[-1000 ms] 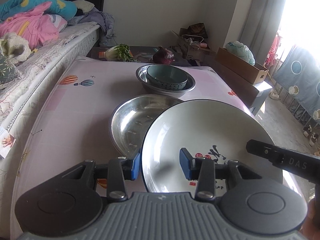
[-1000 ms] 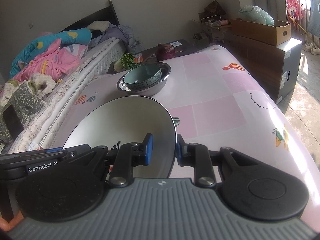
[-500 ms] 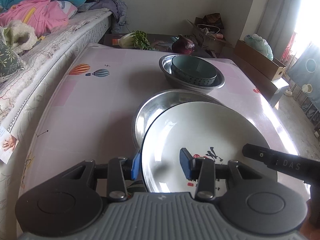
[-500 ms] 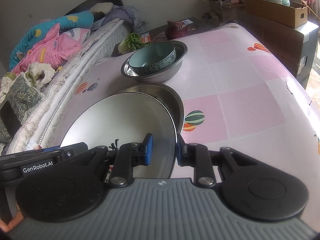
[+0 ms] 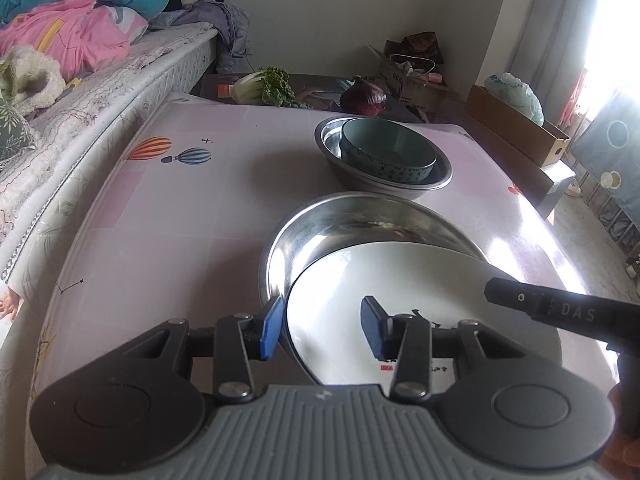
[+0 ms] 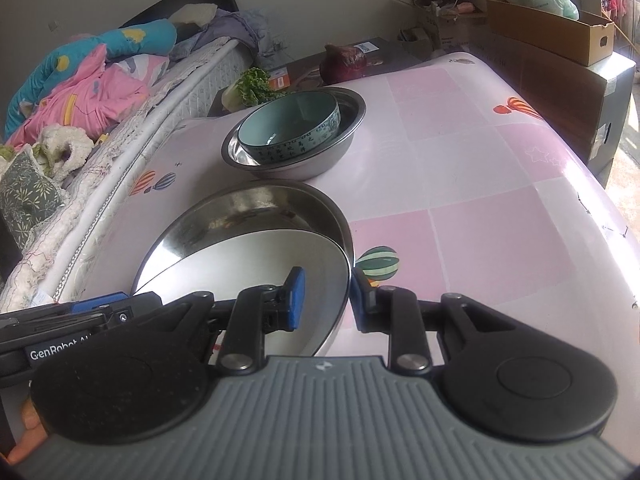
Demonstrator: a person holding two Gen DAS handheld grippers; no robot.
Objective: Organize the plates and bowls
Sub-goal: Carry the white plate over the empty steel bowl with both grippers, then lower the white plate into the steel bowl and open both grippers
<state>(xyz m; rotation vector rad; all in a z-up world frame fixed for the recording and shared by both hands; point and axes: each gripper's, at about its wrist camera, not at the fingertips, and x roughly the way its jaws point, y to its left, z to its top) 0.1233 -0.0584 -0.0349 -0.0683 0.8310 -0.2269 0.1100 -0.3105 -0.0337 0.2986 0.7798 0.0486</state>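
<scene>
Straddling the near rim of the round white ceramic plate with black brush lettering [image 5: 384, 276], my left gripper [image 5: 322, 330] has its blue-padded fingers [image 5: 270, 328] spread wide, one outside the rim and one over the plate's face, neither visibly pressing it. My right gripper [image 6: 326, 300] spans the opposite rim with a narrower gap, one pad inside and one outside, and I cannot tell whether they pinch. The plate sits tilted in the large shallow stainless steel basin [image 5: 344, 216], its far edge down inside. Just beyond, apart from it, a teal ceramic bowl with a patterned band [image 6: 290, 128] rests inside a smaller steel bowl [image 6: 348, 120]. Both stand on the desk with its pink checked balloon-print cover [image 5: 168, 208]. Past the far edge lie a purple cabbage [image 5: 363, 98] and leafy greens [image 5: 266, 88].
</scene>
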